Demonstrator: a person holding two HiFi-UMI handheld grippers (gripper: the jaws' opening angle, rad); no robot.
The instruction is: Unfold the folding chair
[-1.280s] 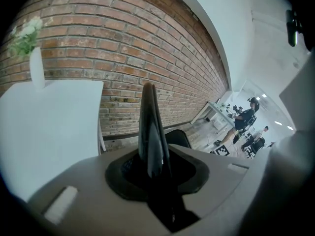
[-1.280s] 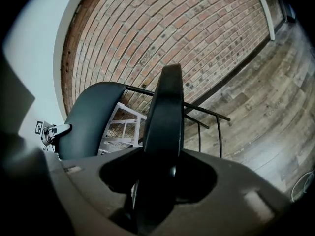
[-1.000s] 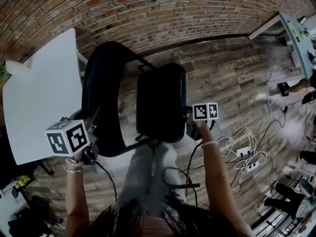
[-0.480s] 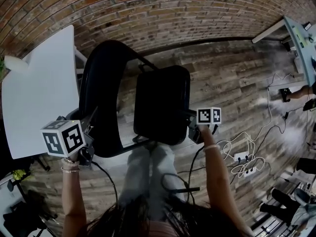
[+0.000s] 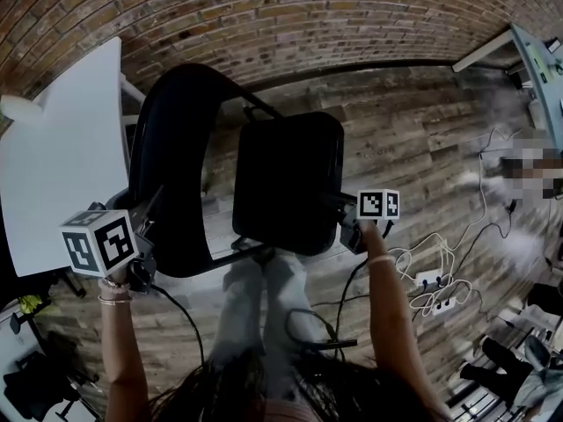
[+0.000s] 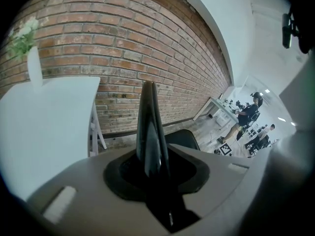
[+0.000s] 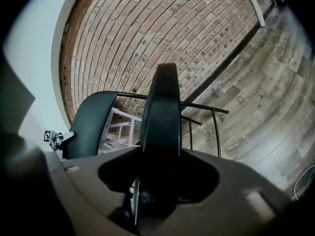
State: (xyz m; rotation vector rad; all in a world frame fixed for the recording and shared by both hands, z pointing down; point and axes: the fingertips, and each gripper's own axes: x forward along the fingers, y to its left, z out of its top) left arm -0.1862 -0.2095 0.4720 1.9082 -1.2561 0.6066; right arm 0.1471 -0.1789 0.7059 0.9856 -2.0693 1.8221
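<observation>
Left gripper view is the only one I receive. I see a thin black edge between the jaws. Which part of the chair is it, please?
Observer: It is the side edge of the backrest. The left gripper is shut on it.
Operator: Where is the other gripper?
Observer: The right gripper is at the right edge of the seat. That edge is between its jaws, which are opening.
Operator: Is something lying on the floor on that side?
Observer: Yes. White cables and a power strip lie on the wood floor, to the right of the seat.
</observation>
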